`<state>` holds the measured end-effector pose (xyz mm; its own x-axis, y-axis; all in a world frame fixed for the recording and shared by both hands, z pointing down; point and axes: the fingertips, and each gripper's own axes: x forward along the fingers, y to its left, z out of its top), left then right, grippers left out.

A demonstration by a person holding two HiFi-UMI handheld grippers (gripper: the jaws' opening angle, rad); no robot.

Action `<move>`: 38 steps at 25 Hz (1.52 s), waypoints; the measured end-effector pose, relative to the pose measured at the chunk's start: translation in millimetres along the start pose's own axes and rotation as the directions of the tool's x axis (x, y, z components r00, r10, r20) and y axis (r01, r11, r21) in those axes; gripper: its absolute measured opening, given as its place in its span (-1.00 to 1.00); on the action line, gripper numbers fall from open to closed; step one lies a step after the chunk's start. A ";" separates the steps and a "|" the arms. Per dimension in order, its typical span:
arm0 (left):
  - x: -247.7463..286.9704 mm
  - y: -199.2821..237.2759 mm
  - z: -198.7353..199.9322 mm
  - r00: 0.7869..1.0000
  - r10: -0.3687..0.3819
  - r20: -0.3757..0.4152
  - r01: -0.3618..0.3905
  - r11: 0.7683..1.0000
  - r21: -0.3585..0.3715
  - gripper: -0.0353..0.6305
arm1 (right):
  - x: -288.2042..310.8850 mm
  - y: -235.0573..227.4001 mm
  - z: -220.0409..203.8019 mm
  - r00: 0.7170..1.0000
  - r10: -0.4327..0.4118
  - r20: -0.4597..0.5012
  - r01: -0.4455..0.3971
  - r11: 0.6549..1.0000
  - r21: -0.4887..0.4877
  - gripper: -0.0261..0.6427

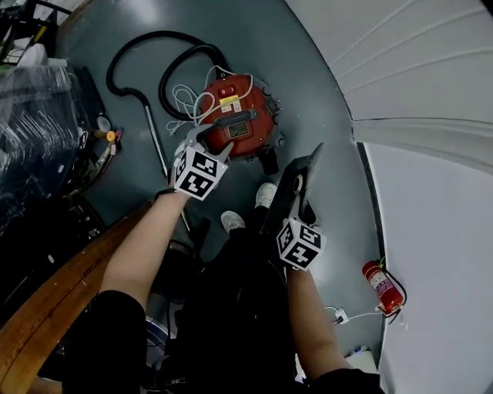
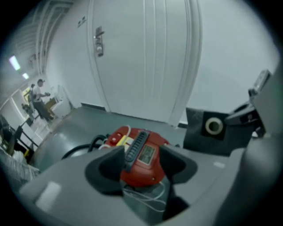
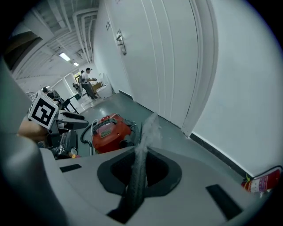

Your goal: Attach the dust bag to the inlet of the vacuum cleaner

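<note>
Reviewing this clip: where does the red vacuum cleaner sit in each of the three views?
Head view: vacuum cleaner upper centre, on the floor.
Left gripper view: vacuum cleaner lower centre, seen between the parted jaws.
Right gripper view: vacuum cleaner left of centre.
Shared landmark: dark dust bag.

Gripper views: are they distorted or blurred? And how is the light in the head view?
Left gripper view: fisheye bends the door, corners black, vacuum slightly soft. Right gripper view: same bending, bag blurred up close. Head view: dim lower left, pale sheen on the floor.
</note>
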<state>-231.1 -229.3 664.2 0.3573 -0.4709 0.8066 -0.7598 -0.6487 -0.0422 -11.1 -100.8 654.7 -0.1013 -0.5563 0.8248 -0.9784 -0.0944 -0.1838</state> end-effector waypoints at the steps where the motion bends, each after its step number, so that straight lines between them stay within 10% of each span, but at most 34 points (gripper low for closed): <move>1: 11.5 4.5 -3.1 1.000 0.009 -0.014 -0.008 1.000 0.024 -0.16 | 10.0 -3.2 -9.3 1.000 -0.009 -0.018 0.010 0.999 0.034 -0.86; 11: 88.6 21.1 -46.9 0.979 0.006 -0.203 0.031 0.983 0.180 0.02 | 73.6 -7.5 -78.2 0.986 -0.072 -0.148 0.116 0.943 0.313 -0.86; 16: 92.0 35.1 -44.6 0.979 0.055 -0.195 -0.023 0.986 0.165 -0.32 | 93.8 3.6 -93.6 0.978 -0.059 -0.198 0.131 0.919 0.372 -0.86; 32: 91.9 36.6 -44.2 0.963 0.041 -0.268 -0.017 0.996 0.092 -0.33 | 137.2 42.0 -92.2 0.967 0.033 -0.252 0.072 0.915 0.397 -0.87; 38: 93.1 37.2 -44.2 0.966 0.027 -0.259 -0.002 0.996 0.094 -0.32 | 141.0 50.3 -95.1 0.971 0.107 -0.213 0.019 0.856 0.516 -0.88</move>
<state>-250.1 -270.9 763.8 0.1842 -0.3173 0.9303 -0.7059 -0.7013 -0.0995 -91.7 -105.4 812.6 -0.2416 -0.3745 0.8952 -0.7466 -0.5175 -0.4180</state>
